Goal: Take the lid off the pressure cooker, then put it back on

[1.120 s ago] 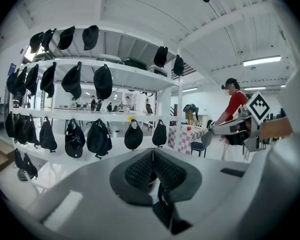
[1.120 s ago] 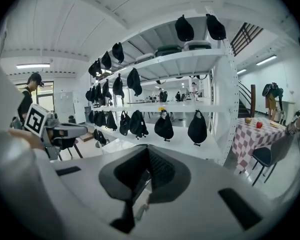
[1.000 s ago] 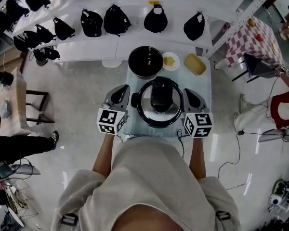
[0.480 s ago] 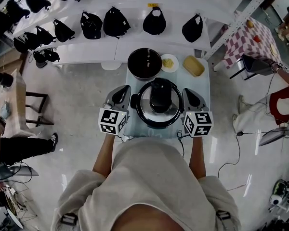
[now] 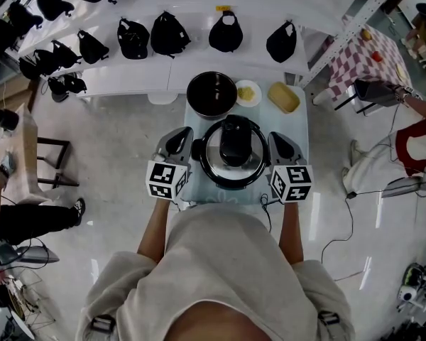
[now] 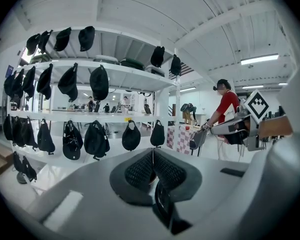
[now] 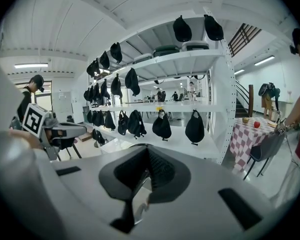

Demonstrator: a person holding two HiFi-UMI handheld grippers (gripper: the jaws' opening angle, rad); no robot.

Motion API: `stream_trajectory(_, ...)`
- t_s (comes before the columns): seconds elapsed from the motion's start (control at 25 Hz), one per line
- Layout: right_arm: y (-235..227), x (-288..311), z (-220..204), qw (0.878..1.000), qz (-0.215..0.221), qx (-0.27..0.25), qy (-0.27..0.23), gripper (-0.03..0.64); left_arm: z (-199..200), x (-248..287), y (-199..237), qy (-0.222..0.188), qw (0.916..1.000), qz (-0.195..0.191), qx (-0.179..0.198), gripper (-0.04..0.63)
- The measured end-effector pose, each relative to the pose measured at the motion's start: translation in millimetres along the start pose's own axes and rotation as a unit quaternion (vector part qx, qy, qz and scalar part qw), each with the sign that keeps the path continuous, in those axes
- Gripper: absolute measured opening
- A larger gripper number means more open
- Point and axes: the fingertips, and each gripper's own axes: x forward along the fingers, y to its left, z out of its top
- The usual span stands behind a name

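The pressure cooker stands on a small pale table right in front of me. Its steel lid with a black handle sits on the pot. My left gripper is just left of the cooker, apart from it and shut on nothing. My right gripper mirrors it on the cooker's right side, shut and empty. In the left gripper view the ribbed pads are pressed together, and the same shows in the right gripper view, pads closed. Neither gripper view shows the cooker.
Behind the cooker are a black bowl, a white plate with yellow food and a yellow block. White shelves with several black bags run along the back. A checked table and a seated person are at right.
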Motion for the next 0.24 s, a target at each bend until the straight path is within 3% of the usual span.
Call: stream_trajectory(0.24, 3.2, -2.2, -2.5, 1.000, 0.001, -0.004, 0.003, 0.000, -1.5, -2.3, -2.2, 0.000, 1.0000, -0.001, -0.001, 0.009)
